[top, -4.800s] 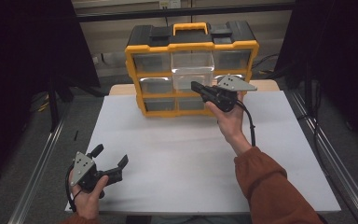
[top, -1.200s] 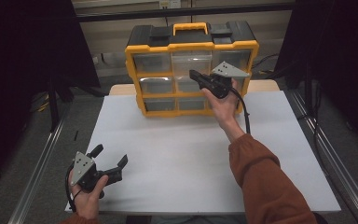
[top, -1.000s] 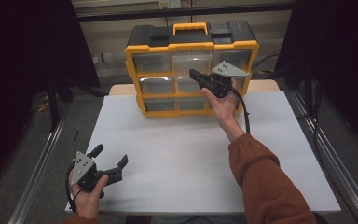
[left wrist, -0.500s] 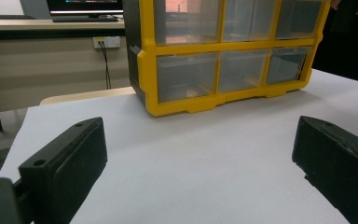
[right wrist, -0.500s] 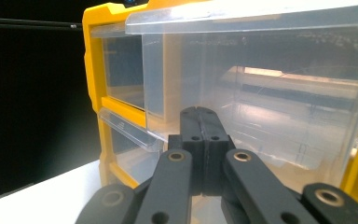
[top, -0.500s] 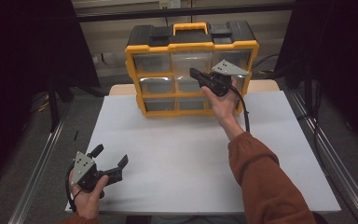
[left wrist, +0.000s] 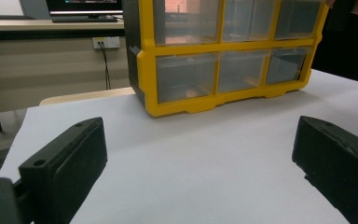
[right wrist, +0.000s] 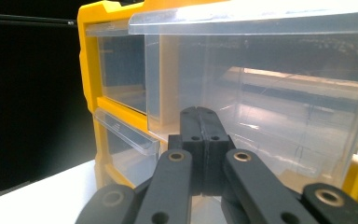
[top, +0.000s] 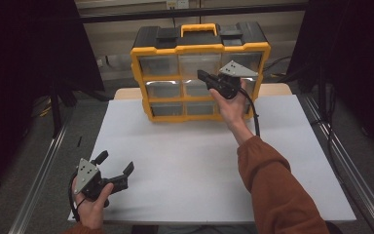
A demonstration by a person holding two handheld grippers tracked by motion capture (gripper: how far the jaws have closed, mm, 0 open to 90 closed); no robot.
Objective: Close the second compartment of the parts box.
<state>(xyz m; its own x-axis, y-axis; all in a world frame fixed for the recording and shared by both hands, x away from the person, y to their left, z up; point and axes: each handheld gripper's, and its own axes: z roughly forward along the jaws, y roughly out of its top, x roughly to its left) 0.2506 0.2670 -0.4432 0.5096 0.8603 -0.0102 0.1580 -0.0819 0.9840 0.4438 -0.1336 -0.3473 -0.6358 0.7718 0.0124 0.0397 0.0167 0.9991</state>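
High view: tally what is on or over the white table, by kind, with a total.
Yellow drawer organiser: 1
Tongs: 2, the left tongs and the right tongs
Total: 3

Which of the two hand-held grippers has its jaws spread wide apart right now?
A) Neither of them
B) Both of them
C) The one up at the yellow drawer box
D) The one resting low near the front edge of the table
D: the left gripper near the table's front edge has its jaws far apart, while the right gripper at the yellow drawer box has its jaws pressed together.
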